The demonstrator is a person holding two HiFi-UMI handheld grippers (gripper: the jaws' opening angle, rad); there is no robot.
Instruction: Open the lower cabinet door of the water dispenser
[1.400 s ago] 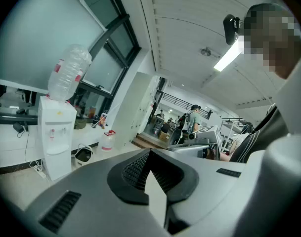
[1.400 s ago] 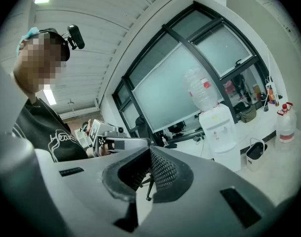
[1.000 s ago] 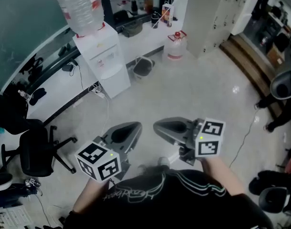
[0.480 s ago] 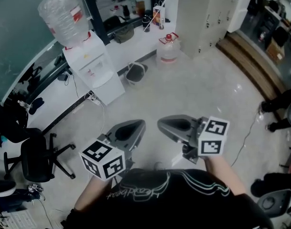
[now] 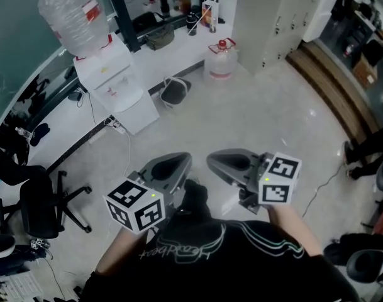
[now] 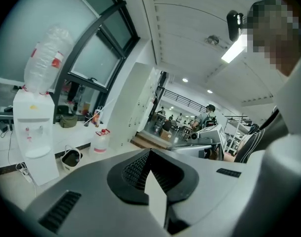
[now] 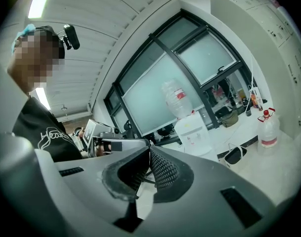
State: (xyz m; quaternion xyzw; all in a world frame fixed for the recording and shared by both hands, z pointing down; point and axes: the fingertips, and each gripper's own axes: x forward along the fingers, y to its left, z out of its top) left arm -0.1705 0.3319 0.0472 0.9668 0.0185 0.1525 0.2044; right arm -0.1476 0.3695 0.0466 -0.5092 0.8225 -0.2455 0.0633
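The water dispenser (image 5: 119, 90) stands upright at the floor's far-left edge, its lower cabinet door (image 5: 143, 111) well apart, ahead-left of the left gripper (image 5: 178, 163) and right gripper (image 5: 217, 163) — both closed on nothing — the left nearer.

Black office chair (image 5: 41, 205), floor water jug (image 5: 221, 61)

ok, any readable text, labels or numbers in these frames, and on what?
"Hea": start of the script print on the person's black shirt, right gripper view; the rest is cut off.
Same print in the head view: upside down, too blurred to read.
Red label on the water bottle: too blurred to read.
Both marker cubes: black-and-white squares only, no words.
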